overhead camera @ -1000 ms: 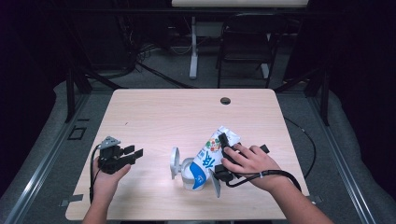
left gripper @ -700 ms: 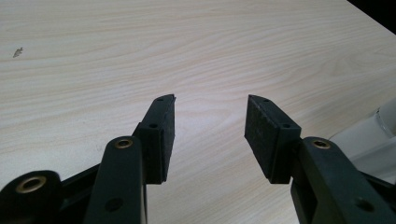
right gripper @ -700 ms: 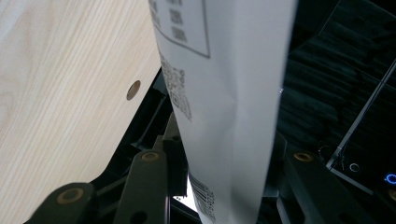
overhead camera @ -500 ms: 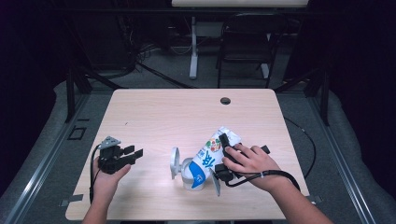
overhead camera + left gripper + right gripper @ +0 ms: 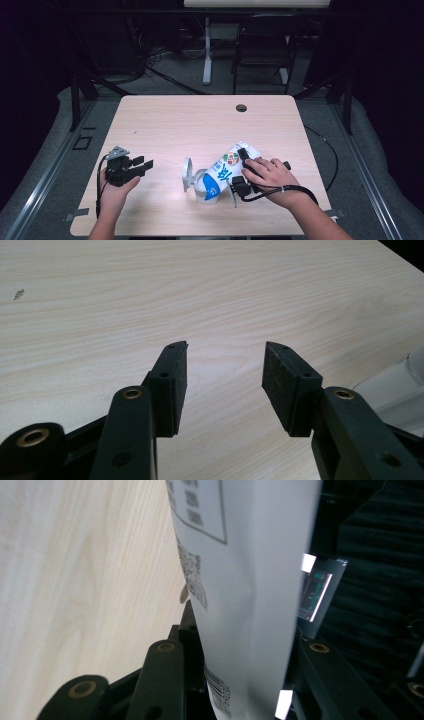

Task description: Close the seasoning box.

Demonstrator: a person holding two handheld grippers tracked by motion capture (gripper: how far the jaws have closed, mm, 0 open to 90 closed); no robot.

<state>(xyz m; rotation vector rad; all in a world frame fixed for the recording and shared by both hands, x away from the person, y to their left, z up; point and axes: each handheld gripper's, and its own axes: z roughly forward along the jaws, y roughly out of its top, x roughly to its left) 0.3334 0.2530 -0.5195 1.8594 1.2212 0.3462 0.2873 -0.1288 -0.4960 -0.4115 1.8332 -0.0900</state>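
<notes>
My right tongs gripped the milk carton, one jaw on each side; they had just been closing further with the carton between them. From the high view the carton lay tilted, its blue end over a clear cup, and a grey disc on edge stood just left of the cup. The right gripper view gave what the high view could not: the carton's white printed panel wedged between my black jaws, a barcode low down, pale wood grain of the surface to one side.

My left tongs sat well left of the carton, jaws apart, nothing between them. The left gripper view showed bare surface between the pads and a pale translucent edge at its right margin; what it was I could not tell.
</notes>
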